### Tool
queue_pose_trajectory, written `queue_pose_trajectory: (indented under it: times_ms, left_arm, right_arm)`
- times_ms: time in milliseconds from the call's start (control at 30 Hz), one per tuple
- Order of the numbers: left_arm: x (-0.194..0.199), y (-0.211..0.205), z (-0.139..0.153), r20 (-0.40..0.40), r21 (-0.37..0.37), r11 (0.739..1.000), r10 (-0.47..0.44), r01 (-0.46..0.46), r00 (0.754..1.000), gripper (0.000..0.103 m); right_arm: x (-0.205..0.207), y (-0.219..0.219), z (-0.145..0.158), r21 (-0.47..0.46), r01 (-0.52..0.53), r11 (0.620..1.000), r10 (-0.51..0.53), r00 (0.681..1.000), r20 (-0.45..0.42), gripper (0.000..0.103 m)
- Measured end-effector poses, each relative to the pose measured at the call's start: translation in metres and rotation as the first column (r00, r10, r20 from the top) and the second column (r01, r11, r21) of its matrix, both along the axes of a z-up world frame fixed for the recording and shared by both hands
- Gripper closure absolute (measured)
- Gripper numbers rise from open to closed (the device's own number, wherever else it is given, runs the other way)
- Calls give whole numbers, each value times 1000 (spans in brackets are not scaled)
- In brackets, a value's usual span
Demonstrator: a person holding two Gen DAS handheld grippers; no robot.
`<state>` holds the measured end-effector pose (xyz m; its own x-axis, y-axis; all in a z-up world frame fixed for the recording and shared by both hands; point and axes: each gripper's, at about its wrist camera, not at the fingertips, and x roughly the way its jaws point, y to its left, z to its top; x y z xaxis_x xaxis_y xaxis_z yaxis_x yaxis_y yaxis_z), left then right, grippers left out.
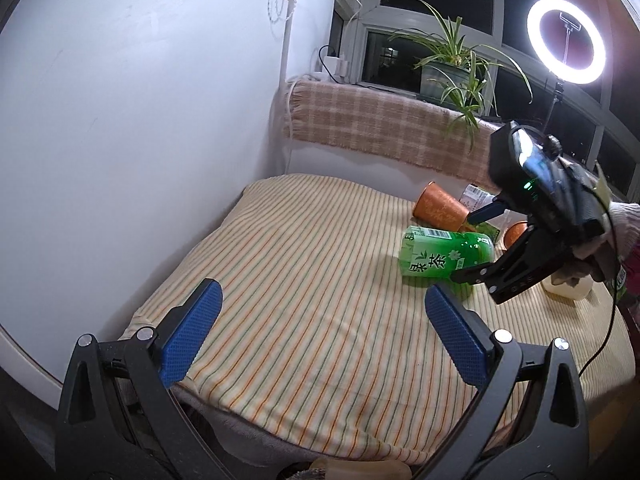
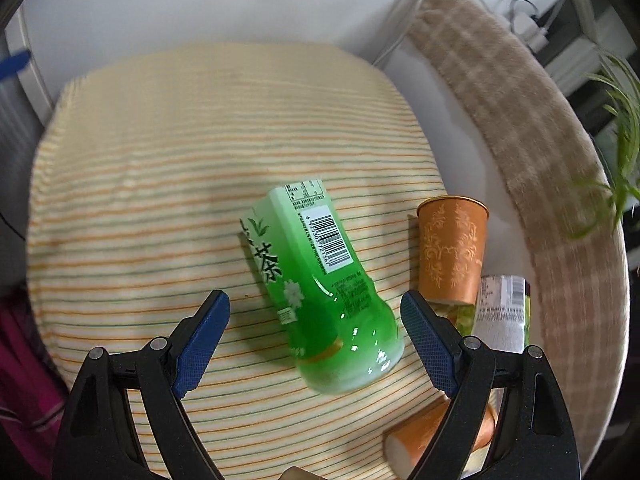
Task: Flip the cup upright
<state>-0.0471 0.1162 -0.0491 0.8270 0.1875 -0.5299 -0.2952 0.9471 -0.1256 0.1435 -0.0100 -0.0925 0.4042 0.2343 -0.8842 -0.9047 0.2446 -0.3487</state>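
Striped cloth (image 2: 160, 184) covers the tabletop, white wall behind, plaid blanket (image 1: 380, 124) on the sill. Orange cup (image 2: 452, 252) lies on its side at the far right of the cloth, rim pointing away from the right gripper (image 2: 316, 320), just beside a green tea bottle (image 2: 320, 280) also lying down. A second orange cup (image 2: 440, 428) sits under the right gripper. Right jaws wide, holding nothing, straddling the bottle's shoulder, not the cup. Left gripper (image 1: 320, 332) wide too, well apart, holding nothing. Risks, as I judge: closing here grabs the bottle; swinging right may knock the cup rolling toward the packet (image 2: 504, 312); thin paper wall could crush under a hard pinch.
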Motion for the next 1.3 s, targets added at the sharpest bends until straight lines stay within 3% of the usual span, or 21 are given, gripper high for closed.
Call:
queue_pose_trajectory:
  times_ms: [400,600,700,900,1067,1200,1300]
  left_arm:
    - [0,7,-4,-11,-17,1000,18,-18,1000,0]
    - [0,7,-3,-11,-12,1000,25,-25,1000,0]
    - [1,7,-4,-11,-15,1000,26,-26,1000,0]
    - [1,6,-2,-8,-5,1000,18,-18,1000,0]
    - [0,2,-1,-2,-1,1000,6,-6,1000,0]
    - [1,-4,-1,-3,-5,1000,-7,7,1000,0]
    - [4,-10,-2,-5,-4,1000,-26,26,1000,0]
  right_arm:
    - [10,17,-21,-116,-32,993,39,998,54,18]
    - [9,17,-30,-153,-39,987,51,996,73,36]
    - [12,16,-29,-141,-30,990,39,997,64,37]
    - [13,6,-19,-61,17,998,-17,1000,1,41]
    - [5,-18,-3,68,115,991,-109,990,-92,43]
    - [-3,-42,8,170,217,961,-190,968,-165,43]
    - [-5,-64,15,246,330,911,-270,930,-249,43]
